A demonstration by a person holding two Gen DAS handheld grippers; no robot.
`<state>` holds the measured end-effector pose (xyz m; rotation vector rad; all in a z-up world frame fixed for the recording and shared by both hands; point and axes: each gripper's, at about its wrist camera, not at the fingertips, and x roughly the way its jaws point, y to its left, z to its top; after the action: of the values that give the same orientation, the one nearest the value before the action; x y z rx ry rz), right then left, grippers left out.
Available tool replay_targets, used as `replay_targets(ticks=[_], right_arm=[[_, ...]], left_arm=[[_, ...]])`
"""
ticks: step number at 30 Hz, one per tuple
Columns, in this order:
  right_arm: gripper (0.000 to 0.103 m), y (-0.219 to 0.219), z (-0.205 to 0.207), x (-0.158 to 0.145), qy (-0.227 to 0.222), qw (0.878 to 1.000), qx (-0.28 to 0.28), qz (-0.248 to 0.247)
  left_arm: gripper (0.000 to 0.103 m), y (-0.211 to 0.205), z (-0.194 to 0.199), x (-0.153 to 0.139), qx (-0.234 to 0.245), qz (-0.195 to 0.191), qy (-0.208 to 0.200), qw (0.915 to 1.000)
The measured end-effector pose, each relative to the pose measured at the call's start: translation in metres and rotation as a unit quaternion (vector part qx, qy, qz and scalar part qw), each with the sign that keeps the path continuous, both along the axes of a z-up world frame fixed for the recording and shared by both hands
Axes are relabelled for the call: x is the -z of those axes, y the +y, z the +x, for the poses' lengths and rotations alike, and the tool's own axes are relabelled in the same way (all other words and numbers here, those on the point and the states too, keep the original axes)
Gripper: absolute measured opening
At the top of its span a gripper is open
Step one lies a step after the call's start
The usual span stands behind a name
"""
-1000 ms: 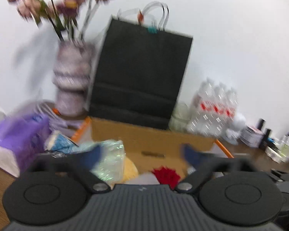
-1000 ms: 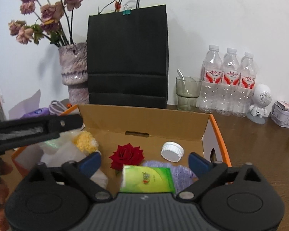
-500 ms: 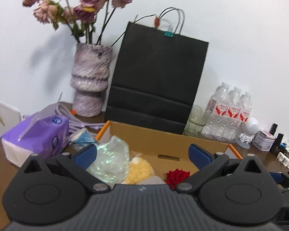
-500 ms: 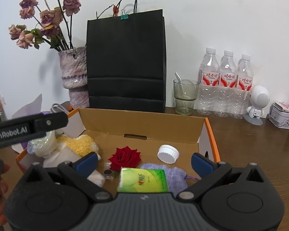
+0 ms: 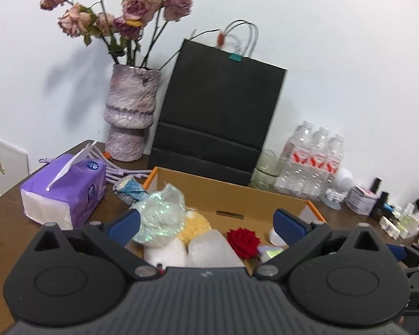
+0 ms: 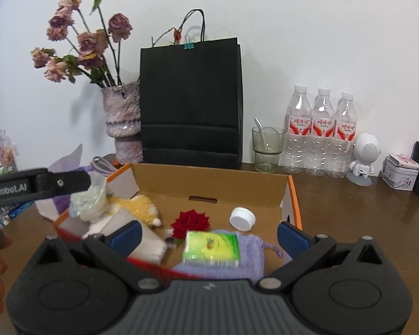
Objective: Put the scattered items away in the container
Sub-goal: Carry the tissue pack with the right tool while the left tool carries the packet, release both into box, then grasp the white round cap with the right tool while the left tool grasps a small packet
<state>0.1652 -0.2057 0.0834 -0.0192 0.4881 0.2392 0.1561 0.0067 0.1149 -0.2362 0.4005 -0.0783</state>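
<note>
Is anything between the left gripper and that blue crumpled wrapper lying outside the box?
Yes. The iridescent plastic bag, heaped at the cardboard box left corner, sits partly in front of the blue wrapper. The left gripper is open and empty.

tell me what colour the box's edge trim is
Orange, along the cardboard box's side edges; clearest in the right wrist view.

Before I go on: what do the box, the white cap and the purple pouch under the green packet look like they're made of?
Box: corrugated cardboard, matte brown inside, orange-edged; folded flaps and a slot show.
White cap: probably hard plastic, with a ribbed rim and a slight sheen.
Purple pouch: soft knit or mesh fabric, matte, with a drawstring at its right side.
Green packet: glossy, likely plastic film wrap.
</note>
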Motion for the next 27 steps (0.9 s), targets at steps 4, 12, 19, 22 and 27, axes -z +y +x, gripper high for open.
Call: replay_targets(ticks=[4,12,19,22,27], right_arm=[[0.103,-0.009,-0.024,-0.001,-0.008,1.000,0.005,-0.027],[0.103,-0.044,-0.063,0.031,0.021,0.999,0.028,-0.035],[0.103,-0.057,-0.067,0.077,0.075,0.995,0.044,-0.046],[0.103,-0.056,-0.059,0.086,0.086,0.993,0.051,-0.058],[0.103,-0.061,-0.033,0.081,0.093,0.992,0.058,-0.064]], left_arm=[[0.103,-0.009,-0.021,-0.001,0.022,0.022,-0.003,0.9995],[0.103,-0.019,-0.061,0.029,0.055,0.055,0.018,0.9968],[0.103,-0.031,-0.066,0.061,0.062,0.094,0.051,0.9923],[0.103,-0.043,-0.057,0.072,0.064,0.115,0.066,0.9890],[0.103,-0.057,-0.026,0.081,0.040,0.137,0.095,0.9852]])
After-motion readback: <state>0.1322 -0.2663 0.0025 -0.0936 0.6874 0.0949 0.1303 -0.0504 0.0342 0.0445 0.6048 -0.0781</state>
